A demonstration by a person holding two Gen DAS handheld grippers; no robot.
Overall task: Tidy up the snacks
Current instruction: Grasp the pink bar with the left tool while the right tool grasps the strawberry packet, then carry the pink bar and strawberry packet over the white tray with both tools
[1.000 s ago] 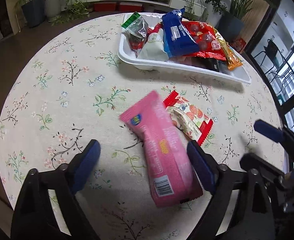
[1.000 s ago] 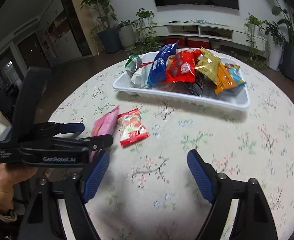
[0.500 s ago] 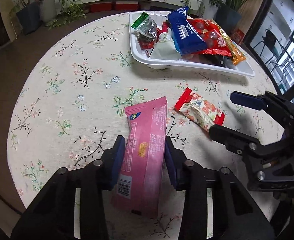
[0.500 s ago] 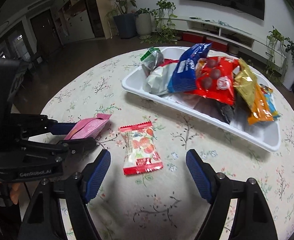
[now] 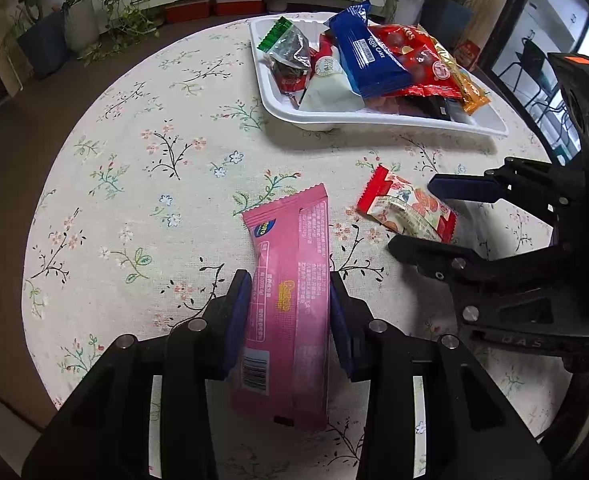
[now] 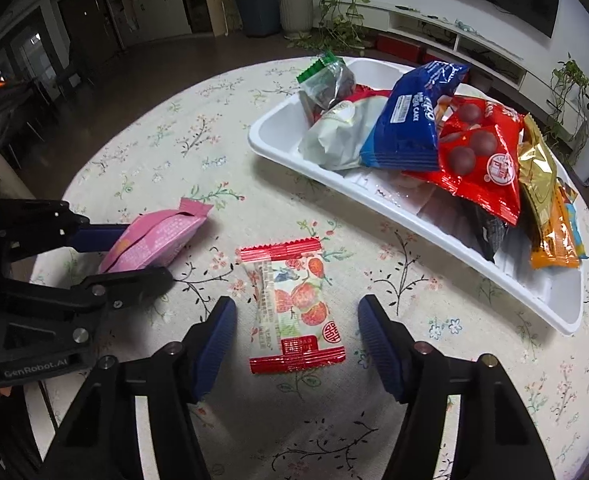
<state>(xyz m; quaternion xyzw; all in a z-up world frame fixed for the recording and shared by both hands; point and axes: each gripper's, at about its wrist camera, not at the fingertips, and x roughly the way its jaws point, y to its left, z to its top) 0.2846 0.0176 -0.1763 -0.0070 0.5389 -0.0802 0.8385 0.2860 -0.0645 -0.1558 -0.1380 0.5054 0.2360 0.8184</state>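
My left gripper (image 5: 289, 312) is shut on a long pink snack packet (image 5: 290, 264), its blue pads pressing both long sides; in the right wrist view the packet (image 6: 154, 240) sits between the left gripper's fingers (image 6: 102, 236) just above the tablecloth. My right gripper (image 6: 296, 332) is open, its fingers either side of a small red-and-white strawberry candy packet (image 6: 290, 304) lying flat on the table; that packet also shows in the left wrist view (image 5: 406, 210). A white tray (image 6: 374, 196) holds several snack bags.
The round table has a floral cloth (image 5: 142, 184). In the tray lie a blue roll-cake bag (image 6: 410, 120), a red chocolate-ball bag (image 6: 478, 156) and gold and orange packets (image 6: 550, 216). Potted plants (image 6: 294, 4) and a low shelf stand beyond the table.
My left gripper closed around the pink packet and now grips it. My right gripper moved left and down until its open fingers straddle the strawberry packet.
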